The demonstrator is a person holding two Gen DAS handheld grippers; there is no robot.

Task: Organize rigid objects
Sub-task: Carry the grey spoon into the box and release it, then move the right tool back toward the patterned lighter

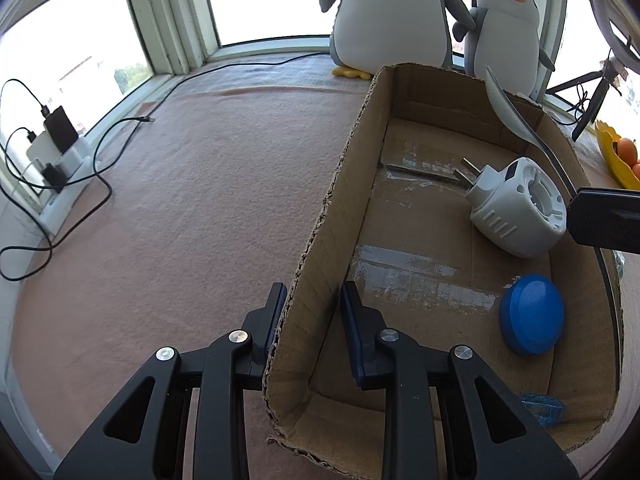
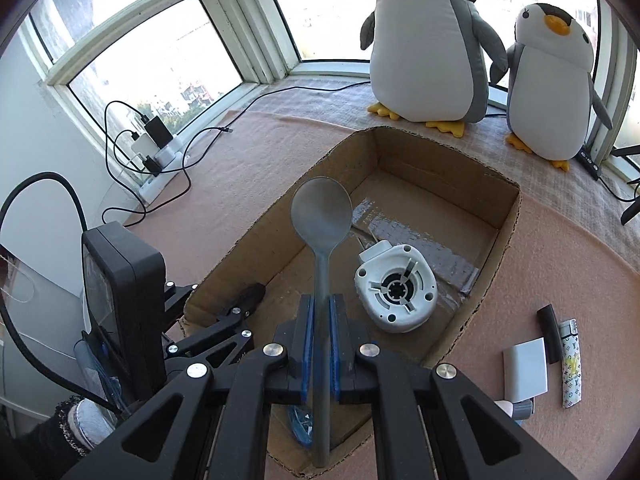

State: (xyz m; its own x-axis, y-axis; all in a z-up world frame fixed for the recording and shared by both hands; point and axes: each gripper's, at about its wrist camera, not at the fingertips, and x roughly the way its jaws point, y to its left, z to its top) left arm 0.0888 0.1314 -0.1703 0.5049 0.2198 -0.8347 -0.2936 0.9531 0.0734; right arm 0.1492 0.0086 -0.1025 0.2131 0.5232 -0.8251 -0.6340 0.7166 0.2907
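An open cardboard box sits on the pink mat; it also shows in the right wrist view. Inside lie a white plug adapter, a blue round lid and a clear blue plastic piece. My left gripper straddles the box's left wall, one finger each side, with a gap to the cardboard. My right gripper is shut on a grey spoon, held over the box, bowl forward; the spoon shows in the left wrist view too.
Two plush penguins stand behind the box by the window. A power strip with chargers and cables lies far left. A white block, a black stick and a lighter lie right of the box. A yellow fruit bowl is right.
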